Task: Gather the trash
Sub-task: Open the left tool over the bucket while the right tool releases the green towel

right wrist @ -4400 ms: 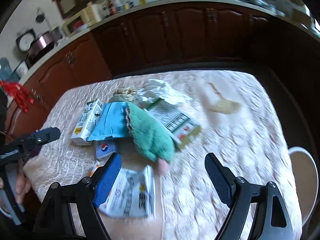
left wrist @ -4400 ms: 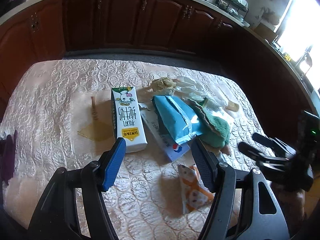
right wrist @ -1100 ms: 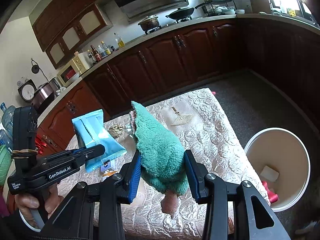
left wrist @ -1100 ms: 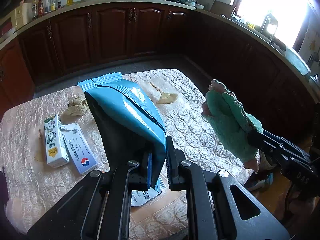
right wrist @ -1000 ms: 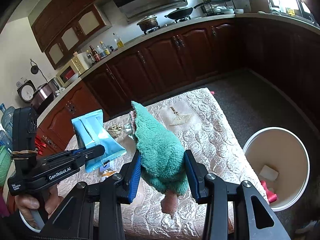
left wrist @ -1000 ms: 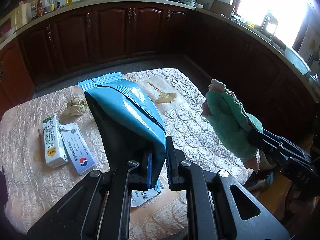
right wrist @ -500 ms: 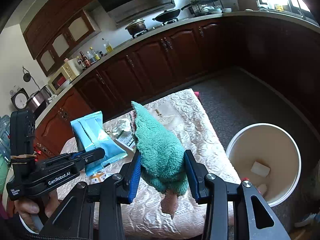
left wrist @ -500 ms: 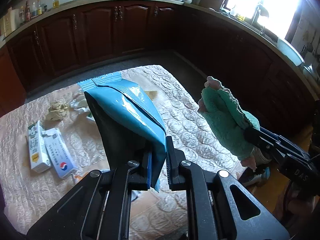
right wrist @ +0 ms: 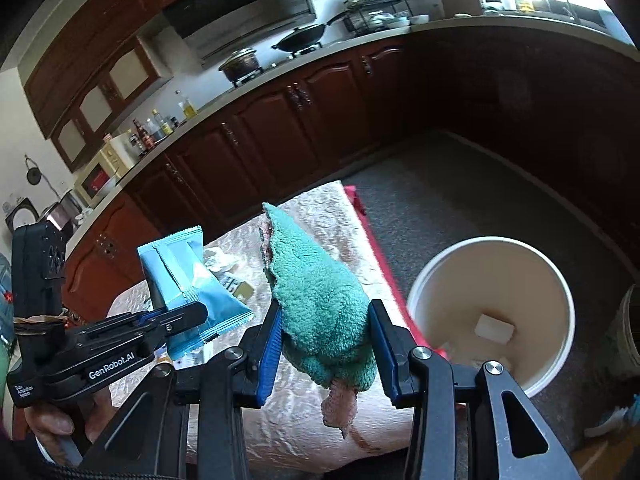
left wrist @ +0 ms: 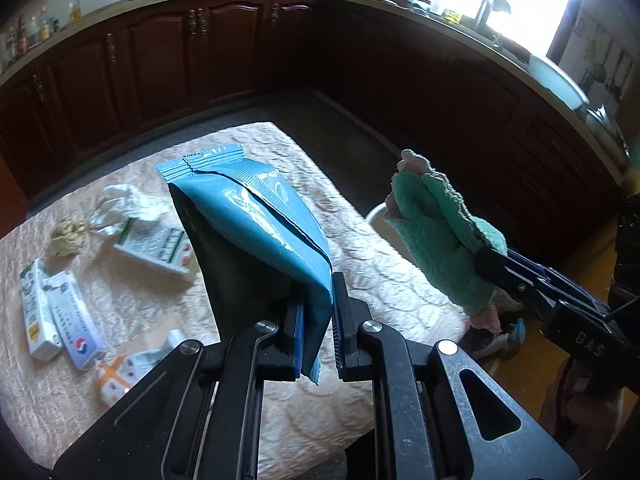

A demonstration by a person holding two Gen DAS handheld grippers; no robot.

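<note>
The white bin [right wrist: 494, 312], at the right of the right wrist view, stands open on the floor beside the table [right wrist: 332, 216]. The green fleece cloth [right wrist: 324, 312] — soft, light, likely to drape — is clamped mid-body in the right gripper [right wrist: 325, 354], at frame centre. The blue snack bag [left wrist: 256, 232], crinkly and slippery, is pinched at its lower seam by the closed left gripper [left wrist: 316, 334] — centre of the left wrist view.
</note>
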